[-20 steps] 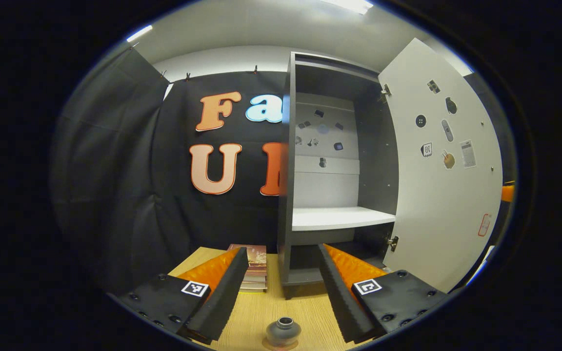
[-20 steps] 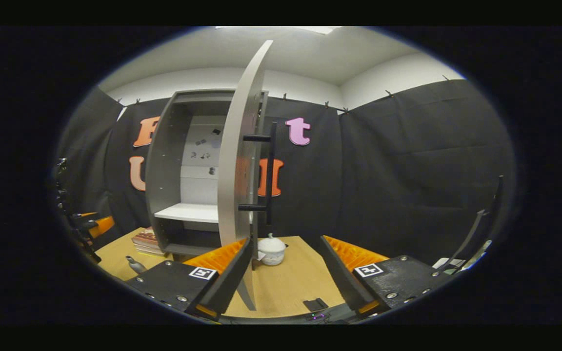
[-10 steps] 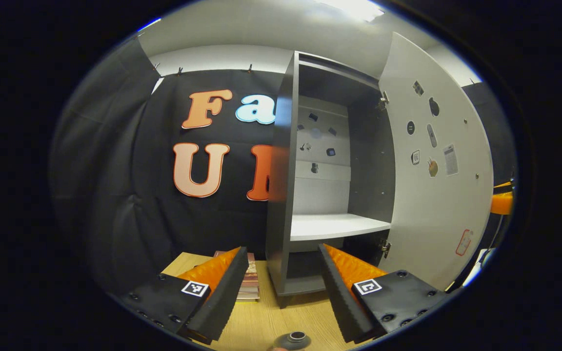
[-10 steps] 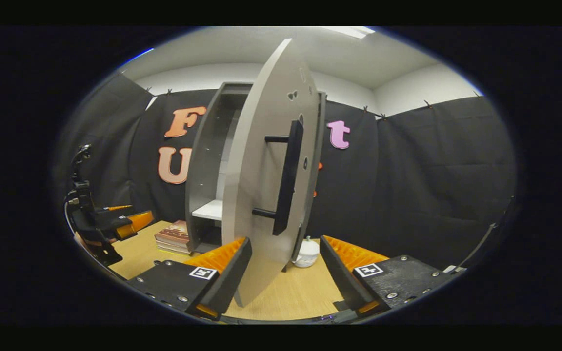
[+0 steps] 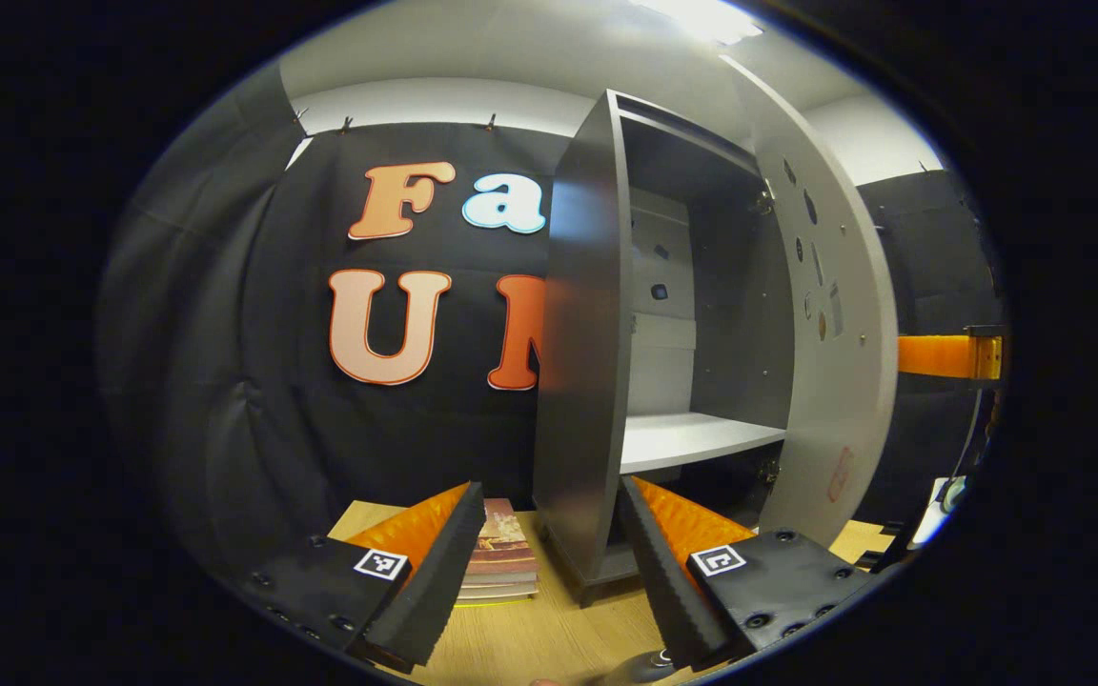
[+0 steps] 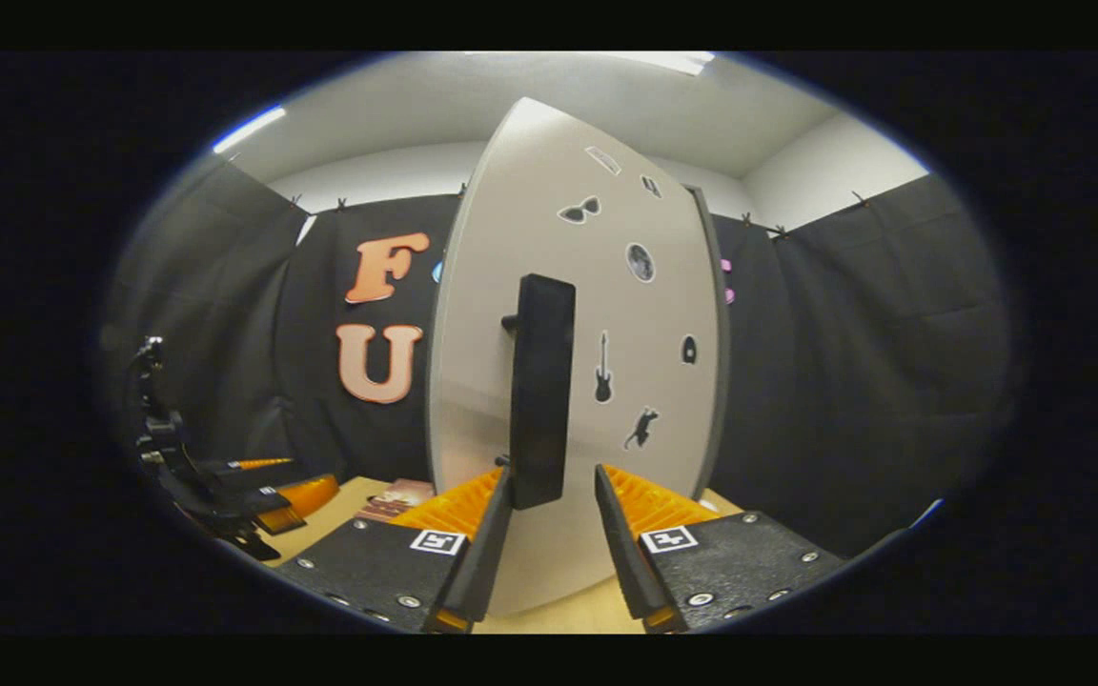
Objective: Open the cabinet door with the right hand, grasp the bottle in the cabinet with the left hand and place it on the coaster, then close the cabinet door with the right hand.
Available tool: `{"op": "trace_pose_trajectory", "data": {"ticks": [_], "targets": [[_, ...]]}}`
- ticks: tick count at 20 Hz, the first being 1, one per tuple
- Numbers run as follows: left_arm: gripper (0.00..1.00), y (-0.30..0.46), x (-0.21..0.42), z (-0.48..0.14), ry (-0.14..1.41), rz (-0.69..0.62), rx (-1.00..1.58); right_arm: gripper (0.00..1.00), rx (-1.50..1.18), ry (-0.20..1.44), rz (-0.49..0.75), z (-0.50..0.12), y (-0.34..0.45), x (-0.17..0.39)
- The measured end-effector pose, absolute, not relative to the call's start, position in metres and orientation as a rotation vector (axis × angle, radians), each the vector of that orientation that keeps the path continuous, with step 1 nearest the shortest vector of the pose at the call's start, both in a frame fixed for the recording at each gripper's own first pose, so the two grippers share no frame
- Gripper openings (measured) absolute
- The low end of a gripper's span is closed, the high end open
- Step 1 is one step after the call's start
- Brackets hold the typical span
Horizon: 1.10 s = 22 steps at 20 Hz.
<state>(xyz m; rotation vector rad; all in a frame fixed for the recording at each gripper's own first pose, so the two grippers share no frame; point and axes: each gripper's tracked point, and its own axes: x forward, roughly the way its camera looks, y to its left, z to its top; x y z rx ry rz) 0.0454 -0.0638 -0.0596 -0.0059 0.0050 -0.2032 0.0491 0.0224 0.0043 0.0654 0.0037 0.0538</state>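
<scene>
While half open, door [image 6: 597,314] between fingertips [image 6: 497,495].

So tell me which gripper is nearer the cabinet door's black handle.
Right. The right gripper straddles the handle, its open fingers either side. The left gripper hangs open off by the cabinet, facing the door's inner side.

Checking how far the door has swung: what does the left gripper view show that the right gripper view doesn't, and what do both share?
Left gripper view alone: the cabinet's open interior with its white shelf, and the door's inner face. Right gripper view alone: the door's outer face with the black handle between the right gripper fingers, which are not yet pressing it. Both: the cabinet door, the stack of books, the wooden table.
</scene>
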Motion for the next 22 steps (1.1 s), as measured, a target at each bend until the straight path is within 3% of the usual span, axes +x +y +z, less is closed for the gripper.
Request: {"op": "trace_pose_trajectory", "data": {"ticks": [1,3,14,22], "targets": [[0.92,-0.058,0.047,-0.061,0.009,-0.184,-0.002,0.41,0.093,0.008,0.087,0.004,0.035,0.063],[0.92,-0.049,0.049,-0.061,0.014,-0.145,0.002,0.38,0.11,0.011,0.129,0.003,0.039,0.078],[0.93,-0.044,0.059,-0.052,0.0,-0.03,-0.007,0.38,0.137,0.015,0.285,-0.003,0.06,0.105],[0.93,-0.033,0.062,-0.052,-0.003,0.042,-0.005,0.41,0.056,-0.024,0.275,-0.008,0.059,0.13]]}}
